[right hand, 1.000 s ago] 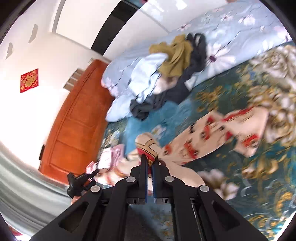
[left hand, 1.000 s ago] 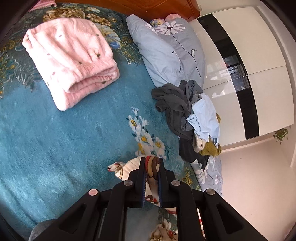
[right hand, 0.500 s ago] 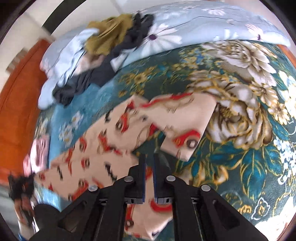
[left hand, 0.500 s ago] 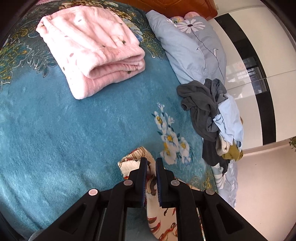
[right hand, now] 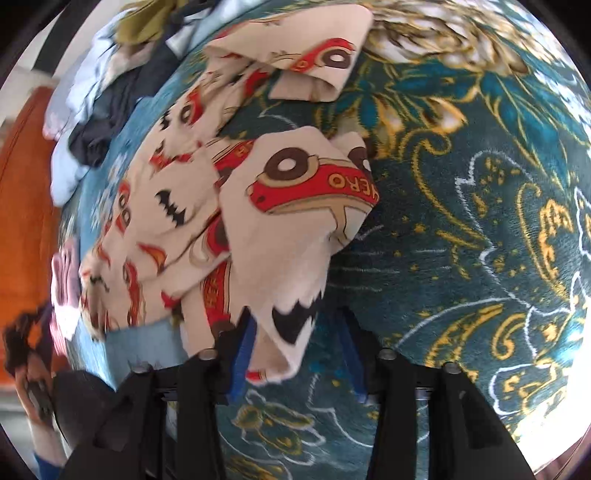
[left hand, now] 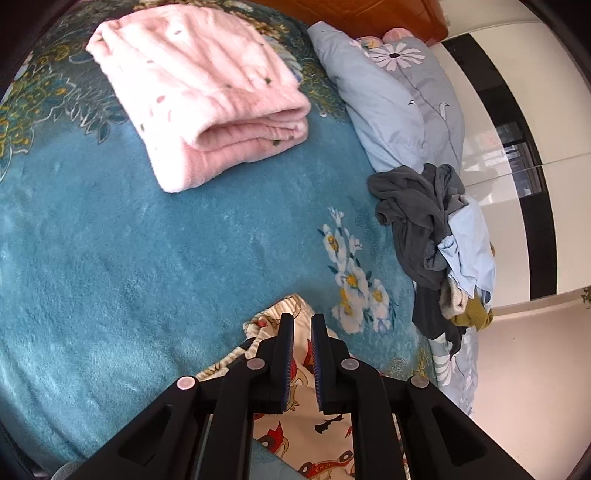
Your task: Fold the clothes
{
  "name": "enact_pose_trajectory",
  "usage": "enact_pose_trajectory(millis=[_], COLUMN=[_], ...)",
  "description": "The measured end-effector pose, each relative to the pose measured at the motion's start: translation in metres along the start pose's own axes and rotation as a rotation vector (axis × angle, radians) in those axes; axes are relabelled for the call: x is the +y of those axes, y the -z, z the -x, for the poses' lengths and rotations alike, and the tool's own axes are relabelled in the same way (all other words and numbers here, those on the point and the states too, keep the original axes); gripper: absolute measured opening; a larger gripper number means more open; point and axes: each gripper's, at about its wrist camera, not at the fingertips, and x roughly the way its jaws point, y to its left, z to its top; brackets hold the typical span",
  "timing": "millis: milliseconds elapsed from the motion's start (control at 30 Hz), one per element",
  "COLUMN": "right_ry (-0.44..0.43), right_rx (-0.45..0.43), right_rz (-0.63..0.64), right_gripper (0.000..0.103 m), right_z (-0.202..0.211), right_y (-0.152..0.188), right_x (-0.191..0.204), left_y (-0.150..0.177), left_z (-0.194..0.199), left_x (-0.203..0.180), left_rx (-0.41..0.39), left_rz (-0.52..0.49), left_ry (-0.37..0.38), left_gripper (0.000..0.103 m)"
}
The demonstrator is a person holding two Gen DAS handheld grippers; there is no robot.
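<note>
The cream garment (right hand: 288,192) printed with red cars and black bats lies crumpled across the teal floral blanket (right hand: 461,258). One fold of it drapes over the left finger of my right gripper (right hand: 295,328), which is open and low over the blanket. In the left wrist view my left gripper (left hand: 302,321) is shut on an edge of the same cream garment (left hand: 264,325), which trails back under the fingers. A folded pink garment (left hand: 199,85) rests on the blanket (left hand: 147,258) ahead at upper left.
A loose pile of grey, light blue and mustard clothes (left hand: 424,221) sits at the blanket's right edge on a pale blue floral duvet (left hand: 399,99). Beyond stand a white wardrobe (left hand: 517,92) and an orange headboard (left hand: 369,14). The same pile (right hand: 103,92) shows at upper left.
My right gripper has opened and let go of the cream garment, and has dropped close to the blanket. My left gripper, still shut on its edge, has drawn nearer the pink garment.
</note>
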Motion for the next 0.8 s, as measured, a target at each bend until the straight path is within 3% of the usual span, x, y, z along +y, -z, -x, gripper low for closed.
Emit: enact_pose_trajectory(millis=[133,200,300,367,433,500,567,667,800], right_ry=[0.055,0.024,-0.037,-0.054,-0.001,0.097,0.181,0.241,0.287], right_rx=[-0.036,-0.079,-0.144,-0.154,-0.149,-0.112,-0.067,-0.022,-0.013], right_rz=[0.114,0.181,0.276,0.343,0.400,0.431,0.399,0.341,0.299], right_gripper=[0.004,0.004,0.003,0.003,0.003,0.003,0.003,0.003,0.005], right_z=[0.025,0.063,0.127,0.162,0.174,0.159,0.133,0.099,0.068], right_y=[-0.011,-0.019,-0.032,-0.046,-0.066,-0.089,-0.114,-0.145,-0.166], right_x=[0.024,0.032,0.042,0.043,0.042,0.038,0.030,0.016,0.012], left_y=[-0.001,-0.001,0.001,0.006,0.011,0.016,0.020,0.027,0.041], left_z=[0.000,0.001,0.001,-0.002,-0.007,-0.011,-0.015,-0.020,-0.030], left_x=[0.005,0.008,0.014,0.017,0.014,0.007,0.001,0.004,0.012], left_rx=[0.023,0.039,0.058,0.072,0.083,0.089,0.094,0.121,0.170], left_rz=[0.020,0.030,0.064,0.089,0.071,0.030,-0.010,-0.004,0.042], left_ry=[-0.035,-0.059,-0.078,-0.080,-0.108,-0.149,-0.191,-0.235,-0.253], left_gripper=[0.014,0.017,0.037,0.040,0.040,0.041,0.048,0.056,0.057])
